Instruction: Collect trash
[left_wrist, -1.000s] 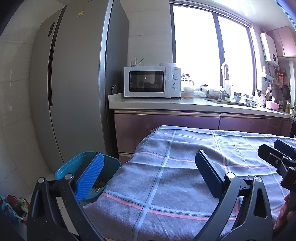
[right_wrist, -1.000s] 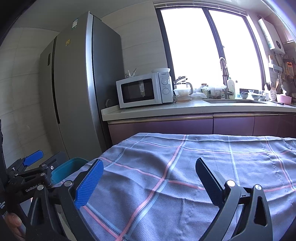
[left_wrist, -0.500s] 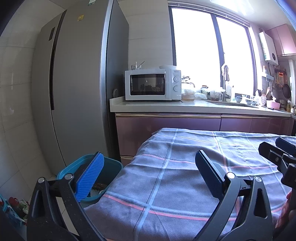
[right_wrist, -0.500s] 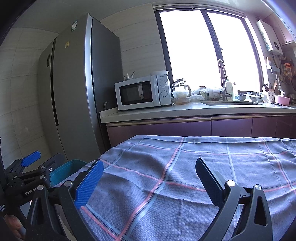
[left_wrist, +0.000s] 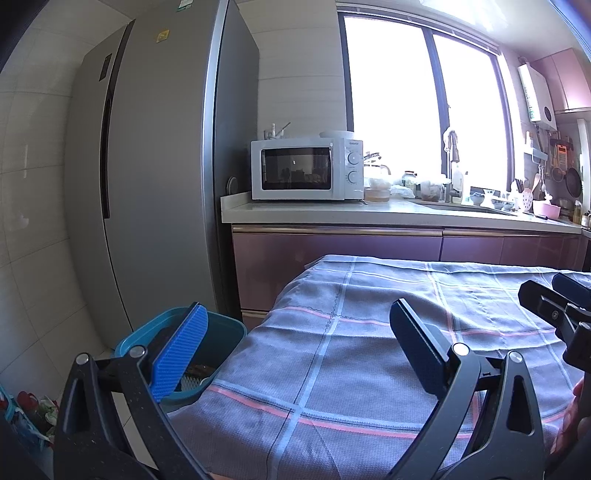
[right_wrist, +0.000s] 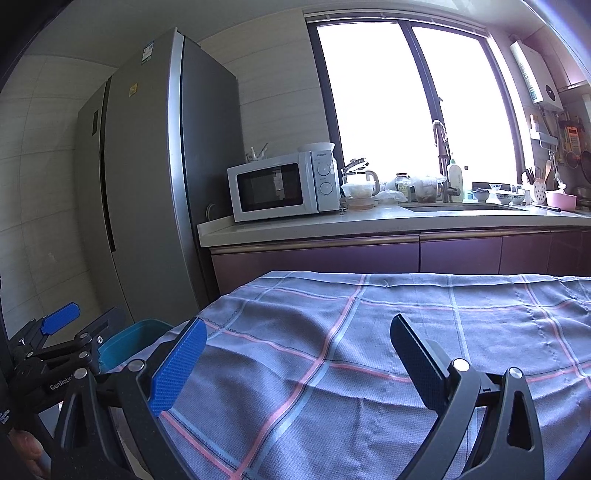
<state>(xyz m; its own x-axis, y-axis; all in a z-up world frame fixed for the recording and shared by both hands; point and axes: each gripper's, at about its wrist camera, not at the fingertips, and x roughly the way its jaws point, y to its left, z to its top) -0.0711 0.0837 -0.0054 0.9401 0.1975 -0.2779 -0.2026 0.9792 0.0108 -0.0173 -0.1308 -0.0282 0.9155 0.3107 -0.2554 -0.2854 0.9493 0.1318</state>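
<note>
The left tool (left_wrist: 295, 343) hangs with its fingers spread wide and nothing between them, low in the frame over the near left corner of the surface (left_wrist: 369, 332), which is draped in a grey-blue checked cloth with pink and pale lines. The right tool (right_wrist: 295, 354) is likewise released and empty, held over the same cloth further toward the middle.

The left wrist view looks down into a teal bin (left_wrist: 229, 332) standing on the floor at lower left, just beside the surface's corner and in front of the tall grey refrigerator (left_wrist: 155, 177); some brownish scraps and a pale grid-like piece lie at its bottom, too small to identify. The right wrist view shows only a sliver of that bin's rim (right_wrist: 125, 339), its inside hidden.

The right wrist view alone shows the left tool from the side at lower left, and more of the cloth's right half. Each view catches the white microwave (left_wrist: 306, 170) on the counter beneath the bright window. The left view alone shows coloured clutter on the floor at the bottom left edge.
</note>
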